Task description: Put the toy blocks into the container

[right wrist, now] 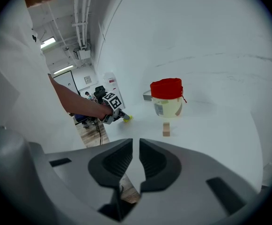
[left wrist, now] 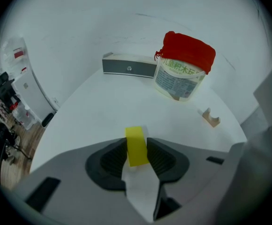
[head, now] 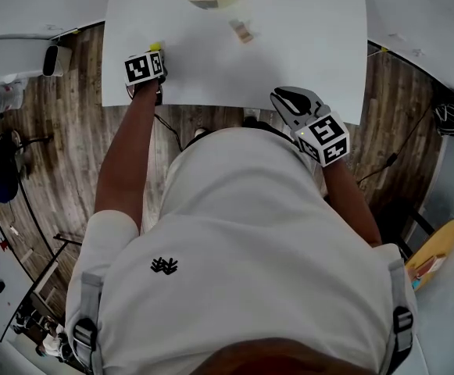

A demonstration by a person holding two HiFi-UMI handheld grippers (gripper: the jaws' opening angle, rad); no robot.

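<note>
Near the white table's [head: 305, 53] front left corner, the left gripper [left wrist: 136, 142] pinches a yellow block [left wrist: 136, 150]; the right gripper's [right wrist: 136, 156] empty jaws stand narrowly apart. A red-topped container [left wrist: 180, 76] sits at the far edge.

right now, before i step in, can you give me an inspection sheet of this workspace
surface: white table, no spills seen
job's things: container with a red cloth top at the far edge; yellow block in the left claw; wooden block loose on the table near the container
clutter: grey bar-shaped device behind the container
grippers: left claw shut on the yellow block; right claw a slit apart, nothing between, held at the table's near edge
cables: black cable on the floor below the near edge
surroundings: wooden floor, another white table alongside
</note>
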